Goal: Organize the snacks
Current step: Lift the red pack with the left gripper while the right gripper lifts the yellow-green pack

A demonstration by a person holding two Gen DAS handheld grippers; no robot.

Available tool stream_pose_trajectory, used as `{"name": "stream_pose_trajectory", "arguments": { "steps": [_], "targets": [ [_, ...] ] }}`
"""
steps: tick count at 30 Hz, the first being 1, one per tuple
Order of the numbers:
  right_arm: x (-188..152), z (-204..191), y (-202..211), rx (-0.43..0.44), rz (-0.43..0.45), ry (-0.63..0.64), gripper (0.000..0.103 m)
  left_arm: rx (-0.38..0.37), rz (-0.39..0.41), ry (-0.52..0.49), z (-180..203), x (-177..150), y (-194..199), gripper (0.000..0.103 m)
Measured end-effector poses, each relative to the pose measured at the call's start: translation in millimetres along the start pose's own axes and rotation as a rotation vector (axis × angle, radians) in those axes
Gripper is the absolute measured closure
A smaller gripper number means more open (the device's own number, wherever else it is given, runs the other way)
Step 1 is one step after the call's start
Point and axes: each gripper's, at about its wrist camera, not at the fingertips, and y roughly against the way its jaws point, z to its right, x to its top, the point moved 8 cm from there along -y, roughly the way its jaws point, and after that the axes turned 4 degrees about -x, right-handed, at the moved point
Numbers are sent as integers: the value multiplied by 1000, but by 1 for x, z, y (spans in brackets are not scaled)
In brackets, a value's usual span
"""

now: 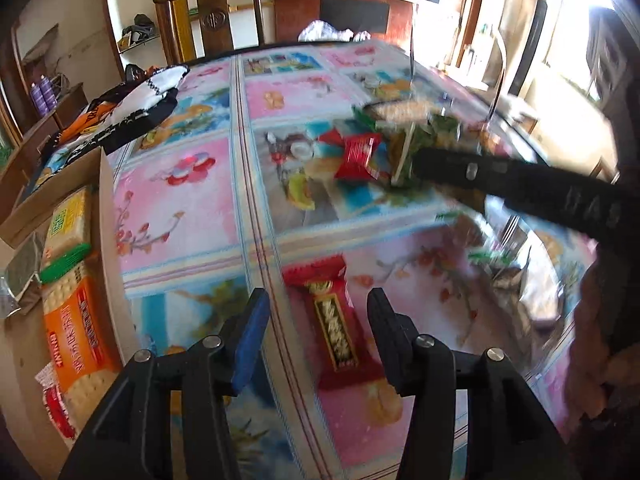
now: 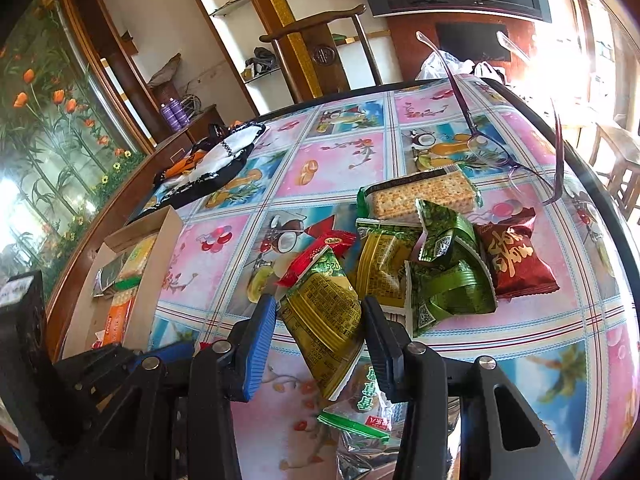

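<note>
Only leftward: red snack bar [image 1: 330, 312], perhaps ungripped, between gripper [image 1: 316, 328] fingers.

snack pile [image 1: 384, 148] motion-blurred, cardboard box [image 1: 108, 216] cut off
</note>
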Motion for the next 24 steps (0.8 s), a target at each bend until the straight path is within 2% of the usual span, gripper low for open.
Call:
{"name": "stream_pose_trajectory", "arguments": {
  "steps": [3, 7, 16, 24],
  "targets": [
    [0, -1, 1, 4, 0, 1, 56, 30, 0, -19, -1, -1, -2, 59],
    [-1, -3, 1, 9, 1, 6, 56, 48, 32, -13, -5, 2, -2, 84],
    [-1, -8, 3, 18, 11, 14, 56, -10, 108, 24, -4, 12, 10, 85],
    [-2, -12, 3, 20, 17, 26, 56, -45, 136, 54, -8, 18, 20, 85]
  ]
}}
